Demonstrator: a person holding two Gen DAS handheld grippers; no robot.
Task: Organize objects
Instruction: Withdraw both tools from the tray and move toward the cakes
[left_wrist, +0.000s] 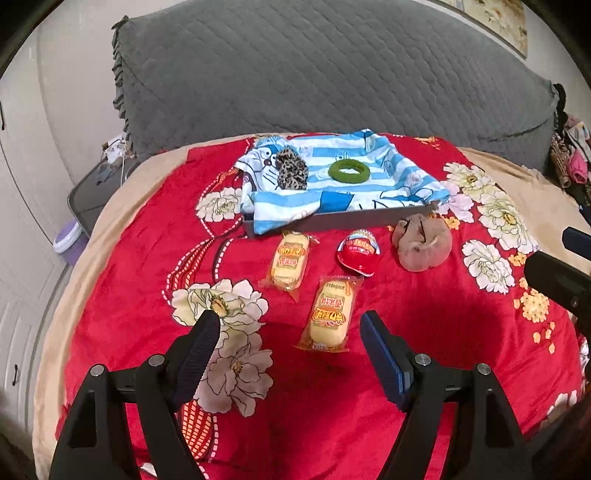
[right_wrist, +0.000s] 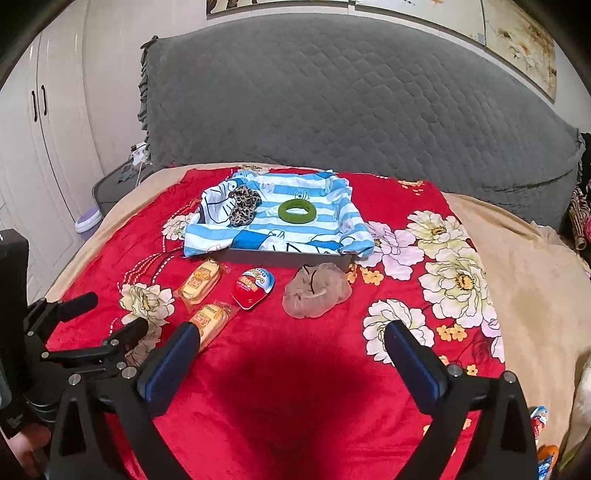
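On a red flowered blanket (left_wrist: 424, 332) lie two wrapped yellow cakes (left_wrist: 289, 263) (left_wrist: 331, 314), a red egg-shaped sweet (left_wrist: 358, 253) and a brownish mesh scrunchie (left_wrist: 423, 246). Behind them stands a grey tray (left_wrist: 343, 218) lined with a blue-striped cloth, holding a leopard scrunchie (left_wrist: 292, 168) and a green ring (left_wrist: 349, 170). My left gripper (left_wrist: 291, 325) is open, hovering just short of the nearer cake. My right gripper (right_wrist: 291, 334) is open wide and holds nothing; the mesh scrunchie (right_wrist: 317, 291) lies ahead of it, the nearer cake (right_wrist: 211, 320) by its left finger.
A grey quilted headboard (left_wrist: 332, 74) rises behind the bed. Beige bedding (right_wrist: 532, 280) borders the blanket on the right. A bedside table (left_wrist: 96, 192) and lilac bin (left_wrist: 70, 240) stand at left, white wardrobe doors (right_wrist: 40, 122) beyond. Small packets (right_wrist: 541, 435) lie at the right view's lower corner.
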